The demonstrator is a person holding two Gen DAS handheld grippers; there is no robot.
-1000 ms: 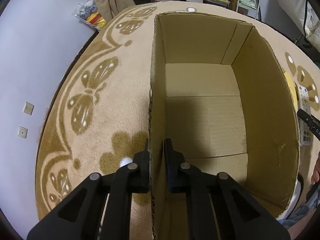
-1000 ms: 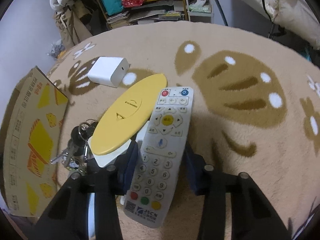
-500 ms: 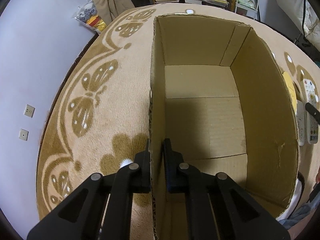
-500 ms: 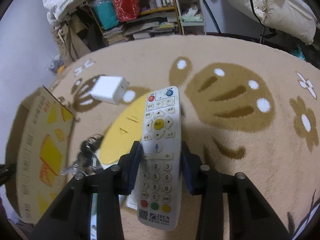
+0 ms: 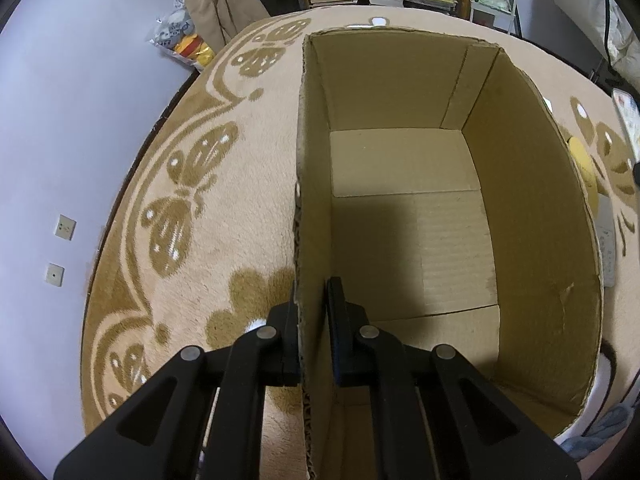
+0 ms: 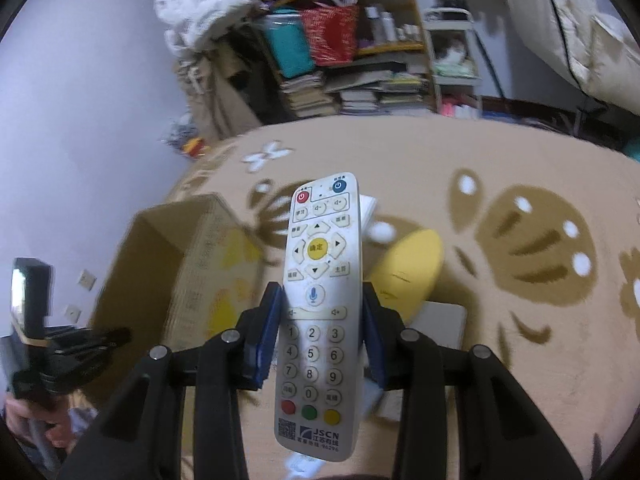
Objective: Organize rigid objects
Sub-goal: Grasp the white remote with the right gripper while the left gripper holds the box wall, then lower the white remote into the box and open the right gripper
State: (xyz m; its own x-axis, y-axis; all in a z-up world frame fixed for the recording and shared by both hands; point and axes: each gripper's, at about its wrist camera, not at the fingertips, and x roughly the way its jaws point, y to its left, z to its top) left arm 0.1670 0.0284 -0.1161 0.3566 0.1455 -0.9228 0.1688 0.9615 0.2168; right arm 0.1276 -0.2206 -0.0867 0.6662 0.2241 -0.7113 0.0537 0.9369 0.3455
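Surface: beige carpet (image 5: 224, 240) with brown butterfly and flower pattern. Lavender wall on the left, cluttered bookshelf (image 6: 360, 80) at the back, stacked books beneath it.

Left gripper (image 5: 312, 336): jaws nearly closed, pinching the left wall of the cardboard box (image 5: 520, 208), one finger outside, one inside. Box is open-topped and plain brown inside; only the bare bottom flaps show.

Right gripper (image 6: 320, 320): blue-padded jaws clamped on both sides of the remote (image 6: 320, 300) at about mid-length, holding it above the carpet. Remote is white with red and blue top buttons, a yellow centre key, a number pad and a JSCN label at the near end.

Right view only: the box's printed yellow outside left of the jaws, the left gripper at far left, a yellow oval object (image 6: 408, 272) on the carpet right of the jaws. Left view only: the box interior.
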